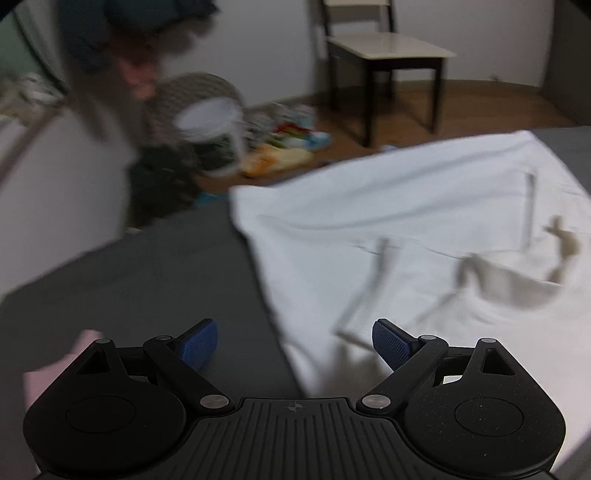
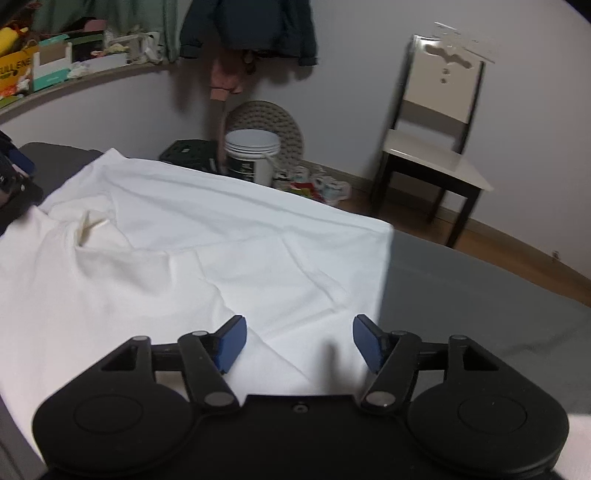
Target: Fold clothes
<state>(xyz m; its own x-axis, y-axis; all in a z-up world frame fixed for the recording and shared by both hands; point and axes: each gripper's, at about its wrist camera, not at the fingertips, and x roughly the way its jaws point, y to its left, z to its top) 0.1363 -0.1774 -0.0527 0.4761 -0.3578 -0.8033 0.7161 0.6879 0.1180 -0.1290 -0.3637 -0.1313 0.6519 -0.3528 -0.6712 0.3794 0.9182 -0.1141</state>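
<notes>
A white garment (image 1: 388, 236) lies spread on a dark grey surface (image 1: 159, 280); the left wrist view is motion-blurred. My left gripper (image 1: 293, 341) is open above the garment's left edge, its blue pads holding nothing. In the right wrist view the same white garment (image 2: 207, 240) lies rumpled, its neck opening (image 2: 90, 227) at the left. My right gripper (image 2: 299, 341) hangs open over the garment's near right part, by its right edge, with nothing between the fingers. A dark piece of the other gripper (image 2: 16, 184) shows at the left edge.
Beyond the grey surface (image 2: 480, 295) stand a white bucket (image 2: 253, 155), a dark crate (image 2: 188, 153), a round woven item (image 2: 269, 122), colourful clutter on the wooden floor (image 2: 317, 184) and a chair (image 2: 436, 147). Dark clothes hang on the wall (image 2: 251, 26). A cluttered shelf (image 2: 55, 62) is at the left.
</notes>
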